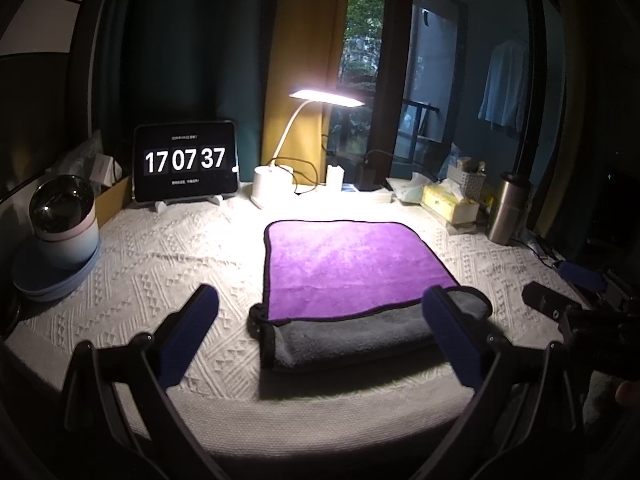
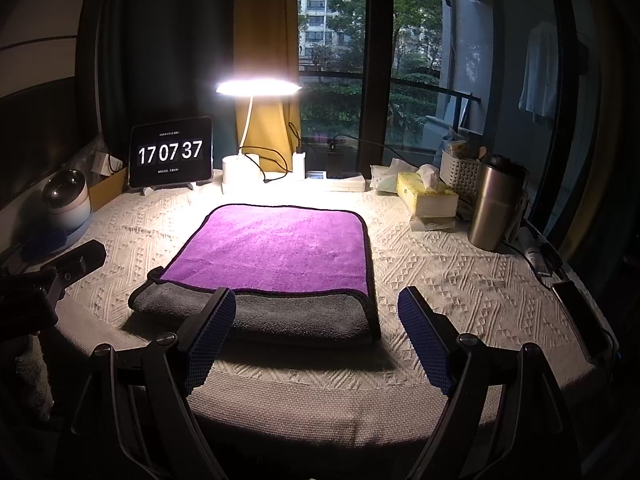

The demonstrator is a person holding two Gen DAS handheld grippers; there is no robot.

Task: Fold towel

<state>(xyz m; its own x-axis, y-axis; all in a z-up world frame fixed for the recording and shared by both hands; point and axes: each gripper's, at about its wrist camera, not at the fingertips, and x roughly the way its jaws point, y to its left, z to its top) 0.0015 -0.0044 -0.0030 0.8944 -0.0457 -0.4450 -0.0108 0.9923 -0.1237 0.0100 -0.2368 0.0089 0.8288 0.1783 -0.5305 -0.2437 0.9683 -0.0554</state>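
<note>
Left wrist view: left gripper (image 1: 320,312) jaws spread wide, nothing between the blue pads; the right-hand finger (image 1: 452,332) overlaps the towel's near right corner in the picture, contact cannot be told. Right gripper (image 2: 316,320) likewise wide open and holding nothing, hanging over the near edge of the worktop (image 2: 460,280).

Towel (image 1: 344,260) lies folded at the middle of the worktop, purple face up, black piping round the edge. Grey underside shows in a band along its near edge, where the upper layer stops short. Near left corner is bunched up.

Open room: bare white textured cloth (image 1: 160,272) left of the towel, a strip in front of it to the near edge, and a wide patch to its right in the right wrist view.

Back edge, left to right: tablet clock (image 2: 171,152) reading 17 07 37, lit desk lamp (image 2: 256,88) on a white base, power strip (image 2: 344,180). Back right corner: yellow tissue box (image 2: 426,196) with a tissue standing out of the slot; white lattice basket (image 2: 460,172) holding small items, too dim to name; steel tumbler (image 2: 494,208), upright. Left edge: round white device (image 1: 64,216) with a dark glossy dome. Phone (image 2: 576,320) lies along the right edge.
</note>
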